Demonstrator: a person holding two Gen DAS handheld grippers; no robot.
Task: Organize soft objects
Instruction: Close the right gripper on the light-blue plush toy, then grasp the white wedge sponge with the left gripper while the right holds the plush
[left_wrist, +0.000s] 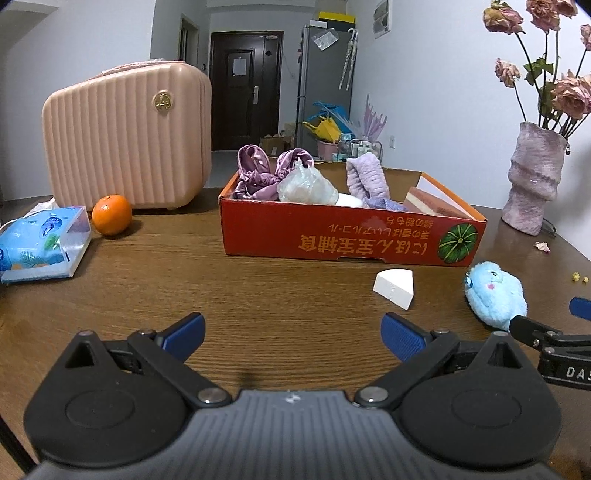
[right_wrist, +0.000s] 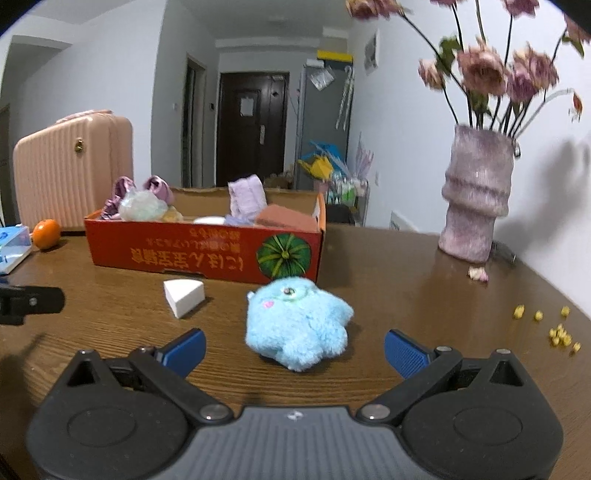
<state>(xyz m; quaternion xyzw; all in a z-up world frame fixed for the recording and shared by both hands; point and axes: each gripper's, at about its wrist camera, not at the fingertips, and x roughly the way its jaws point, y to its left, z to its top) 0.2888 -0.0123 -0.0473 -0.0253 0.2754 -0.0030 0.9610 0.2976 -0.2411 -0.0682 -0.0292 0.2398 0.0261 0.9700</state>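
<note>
Dark wood-grain desk (right_wrist: 388, 295) in a white-walled room carries a blue plush toy (right_wrist: 295, 326) lying between the wide-open right tongs (right_wrist: 295, 350), while the left tongs (left_wrist: 293, 334) gape empty.

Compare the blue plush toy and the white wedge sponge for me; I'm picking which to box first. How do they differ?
The blue plush toy is fluffy, rounded and bulkier; the white wedge sponge is smooth, flat-faced and smaller. The plush toy lies between the open right gripper's fingers; the sponge sits further left, with no gripper around it. The plush toy has a face; the sponge is plain. Both rest on the wooden table, outside the red box.
</note>
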